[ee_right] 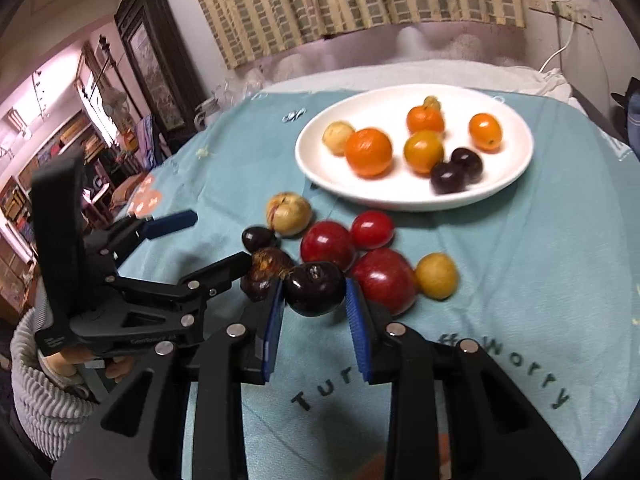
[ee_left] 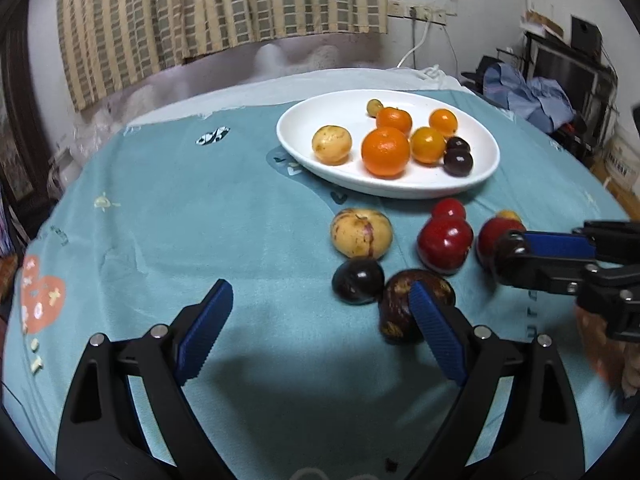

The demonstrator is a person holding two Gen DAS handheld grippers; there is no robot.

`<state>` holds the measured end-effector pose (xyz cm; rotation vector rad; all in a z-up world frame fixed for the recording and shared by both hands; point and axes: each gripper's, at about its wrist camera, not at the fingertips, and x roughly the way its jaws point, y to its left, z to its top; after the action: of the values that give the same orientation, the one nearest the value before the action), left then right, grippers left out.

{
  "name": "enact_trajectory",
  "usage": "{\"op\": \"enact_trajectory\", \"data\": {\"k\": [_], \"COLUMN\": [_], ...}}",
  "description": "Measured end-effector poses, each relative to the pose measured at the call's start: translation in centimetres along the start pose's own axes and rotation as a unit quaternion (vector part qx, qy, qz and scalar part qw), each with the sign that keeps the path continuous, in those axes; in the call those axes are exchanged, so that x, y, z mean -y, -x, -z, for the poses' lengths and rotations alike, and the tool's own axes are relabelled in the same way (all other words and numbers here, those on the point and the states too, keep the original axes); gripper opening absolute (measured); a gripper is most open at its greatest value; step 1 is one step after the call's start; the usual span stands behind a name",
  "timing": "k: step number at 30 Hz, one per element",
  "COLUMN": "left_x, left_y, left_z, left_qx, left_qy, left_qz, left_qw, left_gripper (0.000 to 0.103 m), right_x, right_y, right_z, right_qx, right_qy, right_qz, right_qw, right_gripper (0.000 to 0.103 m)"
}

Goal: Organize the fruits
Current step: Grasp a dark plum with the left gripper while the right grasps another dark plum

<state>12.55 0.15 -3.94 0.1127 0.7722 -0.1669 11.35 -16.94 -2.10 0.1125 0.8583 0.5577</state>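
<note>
A white oval plate [ee_left: 304, 120] [ee_right: 512, 136] at the back holds oranges, yellow fruits and two dark plums. Loose fruit lies in front of it on the cloth: a striped yellow fruit [ee_left: 361, 239], a dark plum [ee_left: 357, 286], a brown fruit [ee_left: 394, 312], red fruits [ee_left: 445, 243] and a small yellow one [ee_right: 437, 275]. My right gripper [ee_right: 316, 286] [ee_left: 510, 256] is shut on another dark plum [ee_right: 316, 292], its blue pads pressing both sides. My left gripper [ee_left: 319, 294] [ee_right: 218, 238] stands wide open over the cloth, its right finger in front of the brown fruit.
A teal cloth [ee_left: 180, 220] covers the round table, whose edge curves off at left and right. A hand in a ribbed grey sleeve [ee_right: 36, 380] holds the left gripper. A checked curtain [ee_left: 200, 12] and room clutter lie beyond the table.
</note>
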Motion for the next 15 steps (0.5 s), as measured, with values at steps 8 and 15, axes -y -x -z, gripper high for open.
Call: {"op": "enact_trajectory", "data": {"k": [8, 15], "left_x": [-2.7, -3.1], "left_y": [-0.6, 1.1], "left_z": [-0.2, 0.2], "left_qx": [-0.016, 0.008], "left_qy": [0.044, 0.045], "left_qz": [-0.024, -0.024], "left_qw": [0.9986, 0.9987], "left_gripper": [0.093, 0.091], "right_x": [0.1, 0.6], "right_y": [0.2, 0.9], "right_z": [0.0, -0.4], "right_qx": [0.001, 0.012], "right_qy": [-0.002, -0.012], "right_qz": [-0.003, -0.005], "right_qw": [1.000, 1.000], "right_gripper": [0.031, 0.031]}}
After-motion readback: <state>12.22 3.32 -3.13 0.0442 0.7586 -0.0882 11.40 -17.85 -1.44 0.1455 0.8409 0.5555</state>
